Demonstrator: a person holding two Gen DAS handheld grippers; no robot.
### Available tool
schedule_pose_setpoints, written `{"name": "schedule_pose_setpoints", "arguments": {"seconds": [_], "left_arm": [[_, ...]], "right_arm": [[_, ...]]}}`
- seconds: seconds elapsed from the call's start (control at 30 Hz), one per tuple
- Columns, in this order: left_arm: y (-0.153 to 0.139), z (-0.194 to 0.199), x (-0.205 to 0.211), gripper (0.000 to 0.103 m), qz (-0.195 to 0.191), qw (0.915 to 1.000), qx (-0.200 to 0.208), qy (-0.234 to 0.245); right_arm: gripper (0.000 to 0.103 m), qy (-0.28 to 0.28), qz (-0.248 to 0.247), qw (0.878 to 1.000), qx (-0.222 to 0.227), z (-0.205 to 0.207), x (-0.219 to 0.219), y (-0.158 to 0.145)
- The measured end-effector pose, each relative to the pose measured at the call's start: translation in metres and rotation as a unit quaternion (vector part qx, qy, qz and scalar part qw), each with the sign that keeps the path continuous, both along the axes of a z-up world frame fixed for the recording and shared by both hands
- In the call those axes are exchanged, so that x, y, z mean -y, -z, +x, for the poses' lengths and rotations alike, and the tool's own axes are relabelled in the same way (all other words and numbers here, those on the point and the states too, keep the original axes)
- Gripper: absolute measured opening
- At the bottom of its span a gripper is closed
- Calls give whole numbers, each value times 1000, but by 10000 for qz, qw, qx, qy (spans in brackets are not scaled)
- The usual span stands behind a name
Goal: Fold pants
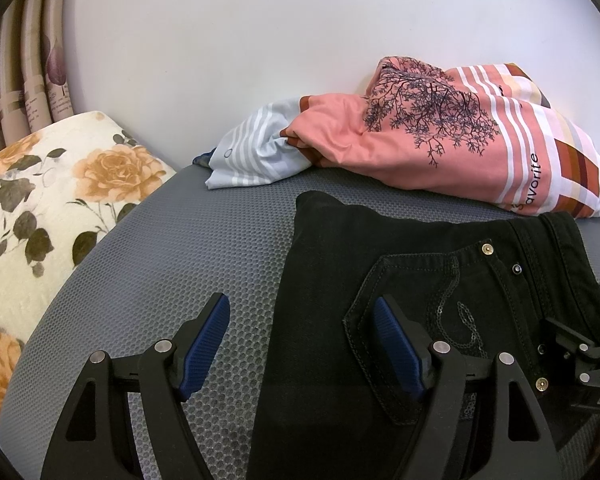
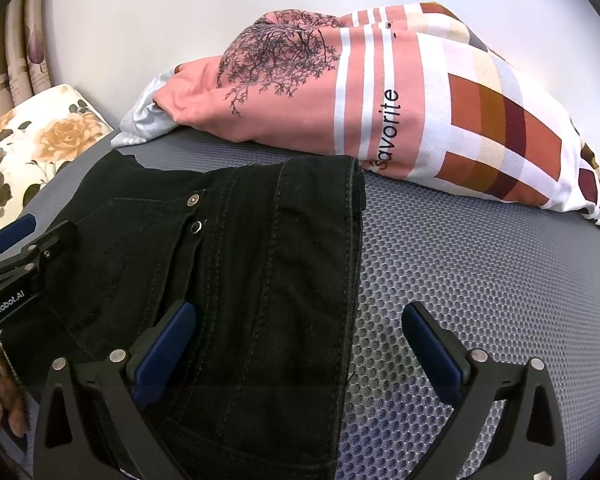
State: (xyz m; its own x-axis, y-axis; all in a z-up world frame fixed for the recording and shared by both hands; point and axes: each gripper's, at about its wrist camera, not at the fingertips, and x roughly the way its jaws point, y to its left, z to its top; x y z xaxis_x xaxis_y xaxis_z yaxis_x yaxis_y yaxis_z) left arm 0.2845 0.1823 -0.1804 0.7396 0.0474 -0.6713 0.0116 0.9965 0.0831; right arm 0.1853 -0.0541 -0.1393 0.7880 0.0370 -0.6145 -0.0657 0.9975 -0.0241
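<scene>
Black jeans [image 1: 360,264] lie folded into a compact stack on the grey mesh mattress [image 1: 204,248], back pocket and rivets facing up. My left gripper [image 1: 302,314] is open over the stack's left edge, one pad on the mattress side, one over the pocket. In the right wrist view the jeans [image 2: 260,248] fill the middle-left, and my right gripper [image 2: 298,326] is open, straddling the stack's right edge. Both are empty. The left gripper's body [image 2: 16,264] shows at the left edge of the right wrist view.
A pink, white and plaid pillow [image 1: 460,148] [image 2: 380,100] lies against the white wall behind the jeans. A floral cushion [image 1: 48,208] [image 2: 32,140] sits at the left, with curtains [image 1: 28,76] behind it. Bare grey mattress [image 2: 480,272] lies to the right of the jeans.
</scene>
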Motion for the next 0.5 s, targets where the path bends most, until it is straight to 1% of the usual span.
{"name": "schedule_pose_setpoints", "arguments": {"seconds": [0.5], "left_arm": [[-2,0,-1,82,8,10000,24,-16]], "right_arm": [[103,28,-43,10000,13,-1,-2,0]]}}
